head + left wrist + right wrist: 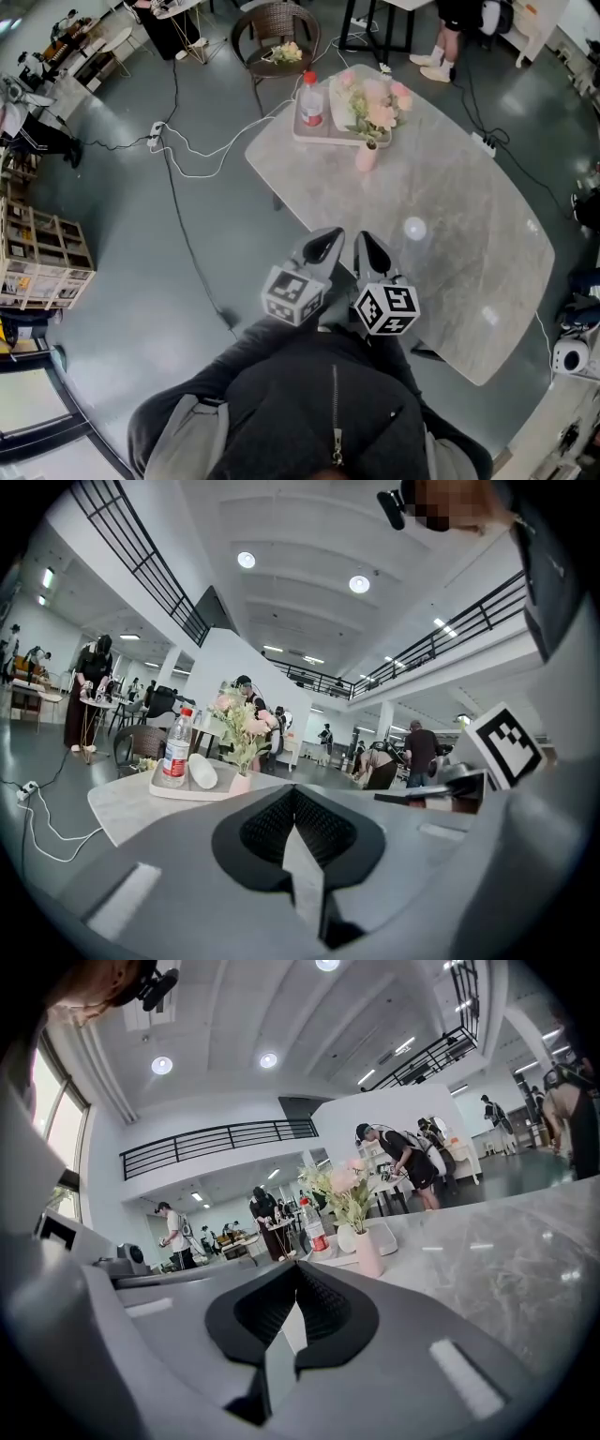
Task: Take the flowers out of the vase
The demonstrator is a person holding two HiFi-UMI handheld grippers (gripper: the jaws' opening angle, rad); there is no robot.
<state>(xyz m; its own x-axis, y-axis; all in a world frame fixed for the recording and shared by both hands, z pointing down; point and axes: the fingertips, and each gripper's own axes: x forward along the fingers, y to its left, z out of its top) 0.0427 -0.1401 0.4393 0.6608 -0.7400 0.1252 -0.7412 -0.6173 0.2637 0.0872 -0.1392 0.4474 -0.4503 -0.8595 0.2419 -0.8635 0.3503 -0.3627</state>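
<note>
Pink and cream flowers (380, 105) stand in a small pink vase (366, 157) at the far side of the grey marble table (469, 244). Both grippers hover side by side over the table's near edge, well short of the vase. My left gripper (326, 246) is shut with nothing in it, and my right gripper (370, 248) is shut and empty too. In the left gripper view the flowers (242, 719) and vase (240, 783) stand ahead, left of the closed left gripper (295, 794). From the right gripper (298, 1269) the flowers (342, 1185) and vase (367, 1252) lie ahead, slightly right.
A white tray (319, 133) behind the vase carries a red-capped bottle (310, 98) and a white cup (339, 98) on its side. A wicker chair (275, 37) stands beyond the table. White cables (202, 150) trail over the floor at left. People stand in the background.
</note>
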